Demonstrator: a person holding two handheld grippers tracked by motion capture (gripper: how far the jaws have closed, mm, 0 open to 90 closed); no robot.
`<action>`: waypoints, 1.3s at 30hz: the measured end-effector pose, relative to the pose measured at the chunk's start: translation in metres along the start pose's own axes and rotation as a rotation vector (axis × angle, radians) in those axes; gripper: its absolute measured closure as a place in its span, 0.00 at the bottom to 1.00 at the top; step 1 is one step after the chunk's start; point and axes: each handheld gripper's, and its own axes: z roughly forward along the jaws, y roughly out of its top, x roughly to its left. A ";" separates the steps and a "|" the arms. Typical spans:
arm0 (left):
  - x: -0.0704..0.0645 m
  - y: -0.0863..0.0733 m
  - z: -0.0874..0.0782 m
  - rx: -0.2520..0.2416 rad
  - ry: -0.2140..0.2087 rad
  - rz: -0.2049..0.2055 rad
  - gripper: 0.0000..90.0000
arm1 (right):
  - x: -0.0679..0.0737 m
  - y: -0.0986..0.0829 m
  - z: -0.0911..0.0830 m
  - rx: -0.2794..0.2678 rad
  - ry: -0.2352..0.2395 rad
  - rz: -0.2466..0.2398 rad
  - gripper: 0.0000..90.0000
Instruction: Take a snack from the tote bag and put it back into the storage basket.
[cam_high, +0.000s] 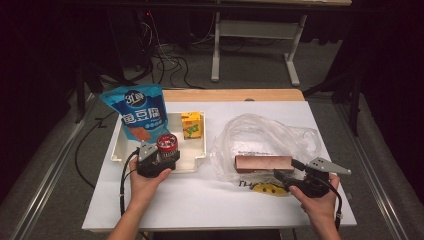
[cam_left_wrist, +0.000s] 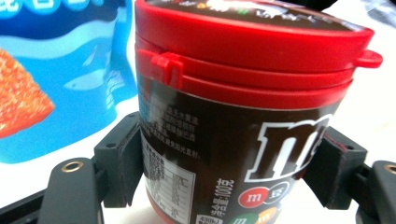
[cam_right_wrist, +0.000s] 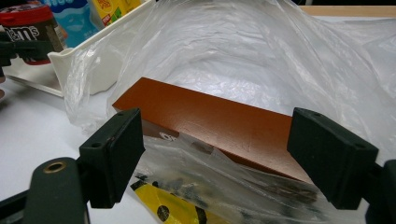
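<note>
High view shows the left gripper (cam_high: 162, 156) at the near edge of a white rectangular plastic tray (cam_high: 199, 159), its jaws clamped on a round brown candy jar with a red flip lid (cam_high: 167, 143), which stands upright at the tray's front, just beside the lower edge of a blue foil snack pouch (cam_high: 137, 111) leaning over the tray's far left corner. Left gripper view confirms the hold: the two black pads (cam_left_wrist: 119, 161) press against opposite sides of the jar's brown label, below the red lid, with the blue pouch close behind it. A small yellow drink carton (cam_high: 191, 124) stands upright farther back in the tray, apart from the jar. On the right half of the white table (cam_high: 200, 200), a crumpled clear plastic bag (cam_high: 260, 135) lies open, with a long reddish-brown rectangular box (cam_high: 263, 163) resting inside its mouth. The right gripper (cam_high: 281, 179) sits at the bag's near edge; in the right gripper view its jaws stand spread wide, holding nothing, with the box lying between and beyond them under the thin plastic film, and a yellow printed patch (cam_right_wrist: 175, 210) on the bag just below.
</note>
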 end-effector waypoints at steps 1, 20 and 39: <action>0.000 0.000 0.001 0.005 0.005 -0.002 0.28 | 0.001 0.000 0.000 0.002 -0.002 0.001 0.21; 0.011 -0.006 0.019 0.150 0.052 0.009 0.28 | 0.002 -0.002 0.004 0.015 -0.006 -0.003 0.22; 0.003 -0.006 0.011 0.204 0.093 0.021 0.22 | 0.001 -0.004 0.006 0.027 -0.008 0.002 0.22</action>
